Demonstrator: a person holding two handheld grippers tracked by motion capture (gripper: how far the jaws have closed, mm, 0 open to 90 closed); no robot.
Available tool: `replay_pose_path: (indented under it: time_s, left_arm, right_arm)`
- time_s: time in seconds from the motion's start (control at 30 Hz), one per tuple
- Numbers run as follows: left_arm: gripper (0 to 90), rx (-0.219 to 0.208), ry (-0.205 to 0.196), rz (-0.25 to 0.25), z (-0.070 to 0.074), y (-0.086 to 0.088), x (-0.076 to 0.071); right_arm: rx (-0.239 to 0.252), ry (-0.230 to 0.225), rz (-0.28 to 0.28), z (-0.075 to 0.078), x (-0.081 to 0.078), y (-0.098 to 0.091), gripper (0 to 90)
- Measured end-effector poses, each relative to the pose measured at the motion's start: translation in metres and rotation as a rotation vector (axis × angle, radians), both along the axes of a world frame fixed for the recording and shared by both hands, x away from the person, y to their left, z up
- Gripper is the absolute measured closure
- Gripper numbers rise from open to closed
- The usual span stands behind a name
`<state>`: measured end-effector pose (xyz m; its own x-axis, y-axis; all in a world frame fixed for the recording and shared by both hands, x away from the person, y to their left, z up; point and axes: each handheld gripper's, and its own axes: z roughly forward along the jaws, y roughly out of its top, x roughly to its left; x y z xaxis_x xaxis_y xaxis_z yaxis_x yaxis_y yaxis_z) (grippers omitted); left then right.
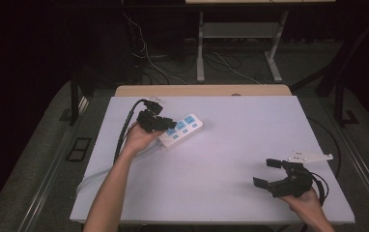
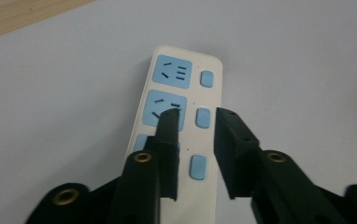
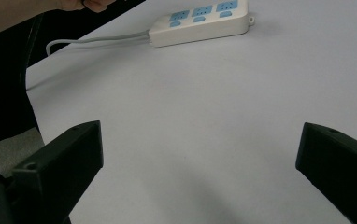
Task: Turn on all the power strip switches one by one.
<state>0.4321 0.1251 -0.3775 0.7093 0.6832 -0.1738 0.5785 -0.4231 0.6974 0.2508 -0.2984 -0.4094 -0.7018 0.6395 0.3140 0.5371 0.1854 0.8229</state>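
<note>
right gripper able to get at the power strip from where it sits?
Probably yes. The right gripper is open, and bare table lies between it and the power strip, though the left gripper hangs over the strip's near end.

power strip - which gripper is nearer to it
Left. The left gripper hangs right over the power strip, jaws above its blue sockets. The right gripper sits far off near the table's front right corner.

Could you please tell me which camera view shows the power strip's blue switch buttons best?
The left gripper view: the white plastic power strip lies close beneath, its blue switch buttons distinct. The high view shows them tiny; the right gripper view shows them far off.
</note>
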Motion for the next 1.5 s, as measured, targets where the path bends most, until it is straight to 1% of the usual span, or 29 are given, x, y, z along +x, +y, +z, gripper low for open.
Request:
replay_pose_path:
  time_s: [0.03,0.07,0.13,0.2,0.3,0.63,0.9,1.0,1.17,1.33,1.47,1.5]
  left_arm:
    - [77.0,-0.001,0.003,0.003,-0.001,0.000,0.001]
    - [77.0,-0.001,0.005,0.006,-0.002,0.000,0.001]
    - [80.8,0.001,0.008,0.015,-0.003,0.000,0.002]
    - [84.3,-0.003,0.014,0.015,-0.005,-0.001,0.003]
    - [88.7,0.005,0.026,0.008,-0.008,-0.002,0.005]
    - [89.1,0.004,0.064,-0.020,-0.018,-0.008,0.008]
    - [89.1,0.037,0.088,-0.041,-0.023,-0.012,0.008]
    - [89.0,0.041,0.091,-0.047,-0.024,-0.012,0.007]
    - [89.0,0.061,0.099,-0.058,-0.026,-0.014,0.007]
    - [89.0,0.067,0.109,-0.060,-0.029,-0.015,0.007]
    - [89.0,0.084,0.106,-0.063,-0.030,-0.016,0.007]
    - [89.0,0.078,0.106,-0.058,-0.031,-0.016,0.007]
  right_arm:
    - [-0.003,0.002,0.003,0.000,0.000,0.001,0.5]
    - [-0.003,0.002,0.003,0.000,0.000,0.001,0.5]
    - [-0.004,0.001,0.004,0.000,0.000,0.001,0.5]
    - [-0.003,0.001,0.003,0.000,0.000,0.001,0.5]
    - [0.000,0.000,0.002,0.000,0.000,0.000,0.5]
    - [-0.003,0.001,0.003,-0.001,0.001,0.000,0.5]
    - [0.000,0.000,0.003,-0.001,0.001,0.000,0.5]
    - [-0.002,-0.002,0.002,0.000,0.001,0.000,0.5]
    - [0.001,-0.003,-0.002,0.000,0.001,-0.001,0.5]
    - [0.000,-0.004,-0.002,0.000,0.000,-0.001,0.5]
    - [0.002,-0.004,-0.006,0.000,0.000,-0.002,0.5]
    - [0.001,-0.004,-0.007,0.000,0.001,-0.002,0.5]
